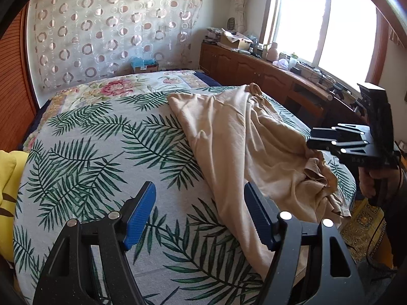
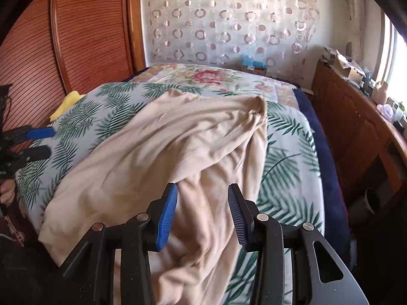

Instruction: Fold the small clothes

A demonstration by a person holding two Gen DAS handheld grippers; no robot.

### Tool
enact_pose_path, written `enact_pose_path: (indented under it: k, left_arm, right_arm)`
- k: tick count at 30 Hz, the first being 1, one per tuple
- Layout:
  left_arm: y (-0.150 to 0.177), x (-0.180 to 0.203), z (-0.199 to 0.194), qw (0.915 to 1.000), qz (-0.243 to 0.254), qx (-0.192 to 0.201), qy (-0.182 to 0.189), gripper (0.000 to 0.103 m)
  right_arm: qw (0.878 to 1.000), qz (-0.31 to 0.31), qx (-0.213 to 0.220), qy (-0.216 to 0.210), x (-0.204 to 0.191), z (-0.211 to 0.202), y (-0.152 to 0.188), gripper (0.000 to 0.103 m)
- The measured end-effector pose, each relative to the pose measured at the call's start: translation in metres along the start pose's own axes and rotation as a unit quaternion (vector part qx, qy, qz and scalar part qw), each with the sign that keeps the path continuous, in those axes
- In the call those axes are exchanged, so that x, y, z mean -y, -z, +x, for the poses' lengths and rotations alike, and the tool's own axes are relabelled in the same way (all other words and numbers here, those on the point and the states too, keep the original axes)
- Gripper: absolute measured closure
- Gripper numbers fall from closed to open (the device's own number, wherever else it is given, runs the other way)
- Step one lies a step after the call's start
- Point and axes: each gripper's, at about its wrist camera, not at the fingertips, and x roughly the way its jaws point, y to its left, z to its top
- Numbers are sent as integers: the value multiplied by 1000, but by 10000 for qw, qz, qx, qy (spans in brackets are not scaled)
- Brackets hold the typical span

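Beige, soft-knit fabric: the garment point(image 1: 244, 137) lies rumpled across the bed point(image 1: 96, 152), running from the far middle of the palm-leaf bedspread down to the near edge, where its bunched end hangs slightly over the right-hand side. In the right wrist view we see the same garment point(image 2: 162, 152) spread in broad folds, one raised peak at its far end and a loose, creased strip lying toward the camera.

The left gripper point(image 1: 199, 216) hovers over the bedspread with its blue-padded fingers point(image 1: 140, 216) spread wide; nothing is between them, and the garment's near edge passes under the right-hand finger only in the line of sight (whether it touches, we cannot tell).

The right gripper point(image 2: 202, 214) has its fingers point(image 2: 166, 216) partly apart above the creased strip; the pads do not press on the cloth. From the left wrist view we see this gripper point(image 1: 315, 137) from the side, held in a hand point(image 1: 371, 180) at the bed's right edge, just above the bunched end.

Surroundings: a yellow cushion point(image 1: 7, 178) at the left edge of the bed, a circle-patterned curtain point(image 1: 114, 33) behind it, and a cluttered wooden cabinet point(image 1: 254, 68) beneath the window point(image 1: 323, 20).
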Motion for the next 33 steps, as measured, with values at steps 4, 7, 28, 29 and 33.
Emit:
enact_pose_path:
  k: [4, 7, 28, 29, 33]
  left_arm:
    - [5, 6, 6, 9999, 5, -104, 81, 30]
    - [8, 11, 10, 9997, 19, -161, 167, 30]
    - [16, 35, 15, 9984, 204, -286, 447, 30]
    - [16, 35, 14, 9984, 194, -276, 460, 30]
    - [15, 37, 14, 9982, 194, -279, 499, 30]
  right_arm:
    - [9999, -51, -60, -153, -11, -12, 16, 60]
    - [9997, -65, -167, -187, -18, -14, 25, 60]
    - [9963, 180, -605, -583, 1, -71, 47, 100]
    - [9956, 214, -636, -651, 3, -80, 48, 100]
    - [9938, 312, -799, -706, 13, -99, 56, 99]
